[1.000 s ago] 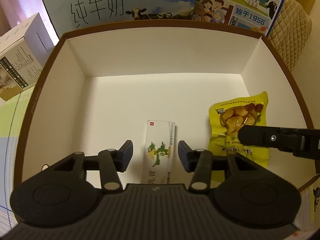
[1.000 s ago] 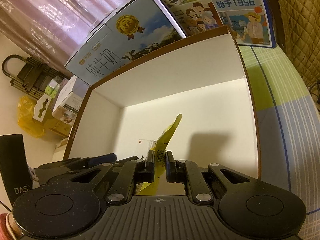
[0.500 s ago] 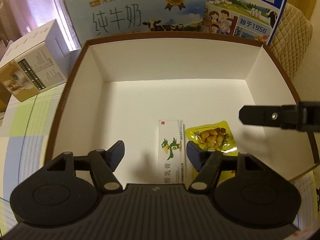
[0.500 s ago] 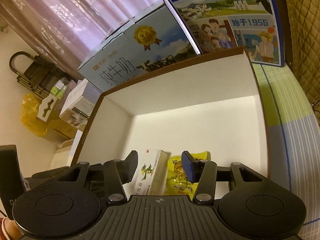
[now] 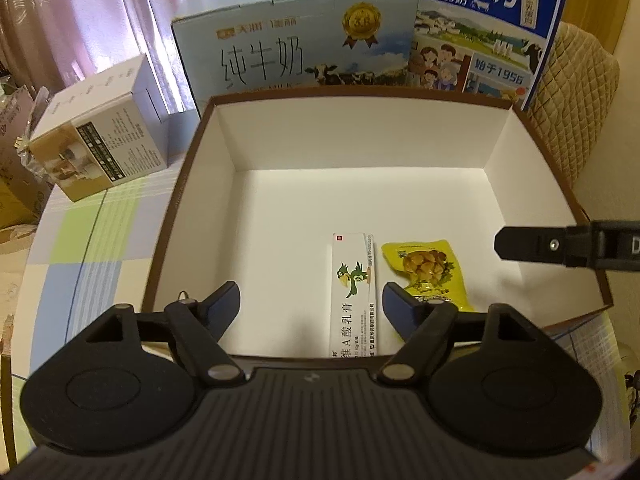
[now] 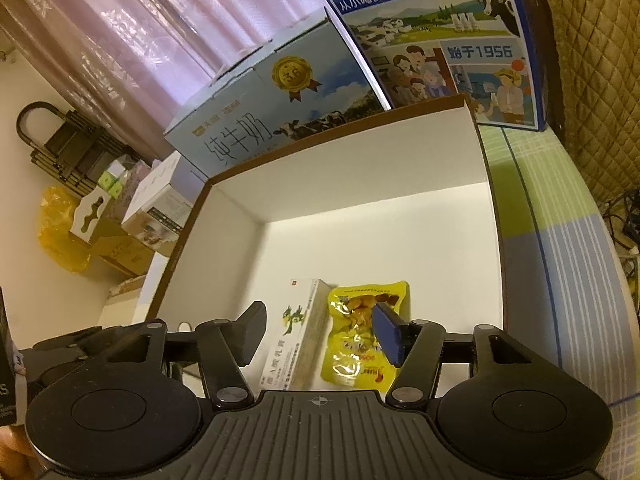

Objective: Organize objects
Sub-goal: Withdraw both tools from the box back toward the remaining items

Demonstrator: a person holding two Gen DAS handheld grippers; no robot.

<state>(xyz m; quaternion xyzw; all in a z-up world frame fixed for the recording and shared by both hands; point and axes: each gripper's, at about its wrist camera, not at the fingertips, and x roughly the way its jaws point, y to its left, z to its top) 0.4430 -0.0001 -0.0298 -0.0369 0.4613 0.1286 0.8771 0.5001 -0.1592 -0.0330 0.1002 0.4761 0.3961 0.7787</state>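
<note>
A brown-rimmed box with a white inside (image 5: 188, 184) (image 6: 486, 168) holds two things near its front wall. A white carton with a green bird (image 5: 354, 292) (image 6: 298, 330) lies flat. A yellow snack pouch (image 5: 428, 270) (image 6: 360, 340) lies flat just right of it. My left gripper (image 5: 312, 306) is open and empty above the box's front edge. My right gripper (image 6: 320, 332) is open and empty, above the carton and pouch; it also shows in the left wrist view (image 5: 560, 246) over the box's right side.
Two milk cartons (image 5: 304, 52) (image 5: 480, 28) stand behind the box. A small white box (image 5: 96, 148) sits left on the checked tablecloth (image 5: 80, 248). A quilted chair back (image 6: 592, 72) is at the right. Bags and a folded stool (image 6: 64, 148) lie on the floor at left.
My right gripper opened and let go of the yellow pouch, which now lies flat beside the carton. Both grippers have drawn back and up from the box.
</note>
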